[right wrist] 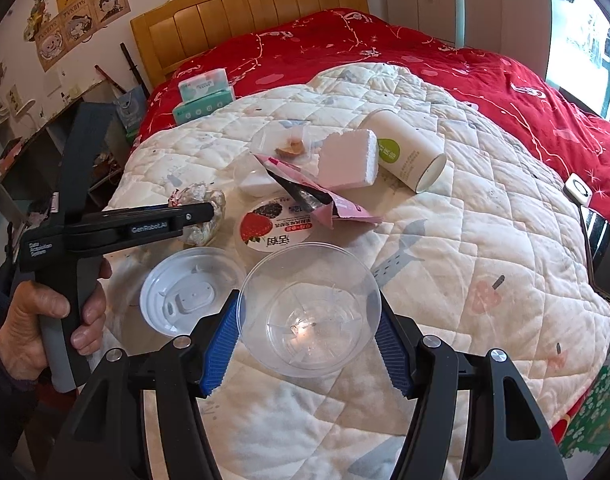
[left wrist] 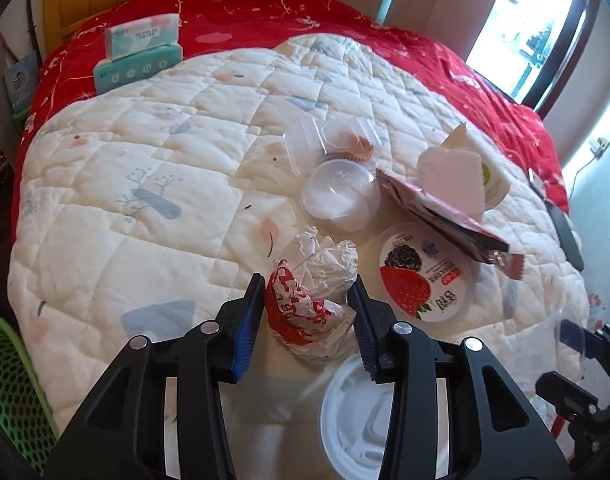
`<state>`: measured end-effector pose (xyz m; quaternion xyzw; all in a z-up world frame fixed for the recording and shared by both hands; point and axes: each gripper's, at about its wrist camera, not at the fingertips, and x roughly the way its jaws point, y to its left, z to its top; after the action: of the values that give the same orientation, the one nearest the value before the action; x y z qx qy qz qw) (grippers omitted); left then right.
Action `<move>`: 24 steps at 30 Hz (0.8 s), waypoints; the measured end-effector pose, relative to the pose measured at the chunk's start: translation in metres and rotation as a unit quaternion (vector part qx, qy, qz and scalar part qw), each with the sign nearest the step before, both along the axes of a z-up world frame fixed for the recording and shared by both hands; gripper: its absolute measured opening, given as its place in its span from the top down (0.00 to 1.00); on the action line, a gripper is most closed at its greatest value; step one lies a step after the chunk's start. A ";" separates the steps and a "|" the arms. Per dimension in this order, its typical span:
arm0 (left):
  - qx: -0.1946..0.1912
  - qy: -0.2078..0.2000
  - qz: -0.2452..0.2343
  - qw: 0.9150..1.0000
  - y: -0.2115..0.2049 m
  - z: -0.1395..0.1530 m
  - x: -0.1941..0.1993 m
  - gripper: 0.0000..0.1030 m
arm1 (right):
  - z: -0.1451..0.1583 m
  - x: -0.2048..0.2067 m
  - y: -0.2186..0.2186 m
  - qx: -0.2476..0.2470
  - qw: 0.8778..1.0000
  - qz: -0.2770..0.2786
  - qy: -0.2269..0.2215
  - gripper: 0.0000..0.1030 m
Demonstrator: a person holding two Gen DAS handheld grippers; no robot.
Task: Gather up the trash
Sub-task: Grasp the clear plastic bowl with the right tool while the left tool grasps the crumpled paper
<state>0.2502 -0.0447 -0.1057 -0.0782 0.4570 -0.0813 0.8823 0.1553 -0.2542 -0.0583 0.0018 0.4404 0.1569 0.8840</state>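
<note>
A crumpled red-and-white wrapper [left wrist: 309,308] lies on the white quilt [left wrist: 125,184]. My left gripper [left wrist: 307,282] is shut on it, a blue pad pressing each side. The right wrist view shows the same gripper [right wrist: 209,212] from the side, held by a hand [right wrist: 45,320], with the wrapper [right wrist: 201,196] at its tip. My right gripper [right wrist: 306,296] is shut on a clear plastic bowl [right wrist: 309,312] and holds it by the rim above the quilt. Only part of the right gripper [left wrist: 577,344] shows at the lower right of the left wrist view.
Around the wrapper lie a white lid [left wrist: 357,420], a strawberry-print lid [left wrist: 425,276], a pink snack bag [left wrist: 445,216], a foam block [left wrist: 449,176], a white paper cup [right wrist: 409,152] and clear containers [left wrist: 333,140]. A green basket [left wrist: 9,392] stands left. A phone [right wrist: 601,252] lies right.
</note>
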 end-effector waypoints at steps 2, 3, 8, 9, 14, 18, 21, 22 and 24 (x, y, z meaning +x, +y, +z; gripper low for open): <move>-0.003 -0.011 0.005 1.000 0.005 0.008 -0.008 0.60 | 0.003 -0.002 0.003 0.001 1.000 0.002 -0.003 0.41; -0.004 -0.017 0.007 1.000 0.008 0.013 -0.013 0.60 | 0.005 -0.004 0.005 0.002 1.000 0.004 -0.005 0.41; -0.001 -0.045 0.027 0.999 0.028 0.037 -0.041 0.60 | 0.016 -0.015 0.018 0.005 1.000 0.017 -0.015 0.41; -0.001 -0.049 0.033 0.998 0.034 0.041 -0.047 0.60 | 0.018 -0.018 0.022 0.007 1.000 0.020 -0.017 0.41; -0.010 -0.065 0.069 0.995 0.071 0.058 -0.081 0.60 | 0.025 -0.026 0.046 0.016 0.999 0.042 -0.020 0.41; -0.002 -0.076 0.105 0.992 0.106 0.066 -0.115 0.60 | 0.031 -0.034 0.072 0.019 0.997 0.068 -0.026 0.41; 0.007 -0.081 0.132 0.988 0.131 0.068 -0.135 0.60 | 0.036 -0.038 0.088 0.020 0.996 0.084 -0.031 0.41; 0.009 -0.082 0.145 0.986 0.141 0.069 -0.143 0.60 | 0.037 -0.039 0.093 0.021 0.995 0.089 -0.032 0.41; 0.009 -0.083 0.166 0.983 0.159 0.068 -0.156 0.60 | 0.040 -0.041 0.104 0.021 0.994 0.099 -0.034 0.41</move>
<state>0.0942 0.1141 -0.0372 -0.1382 0.3635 0.0637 0.9191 0.1142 -0.1499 -0.0183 -0.0282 0.4050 0.2526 0.8783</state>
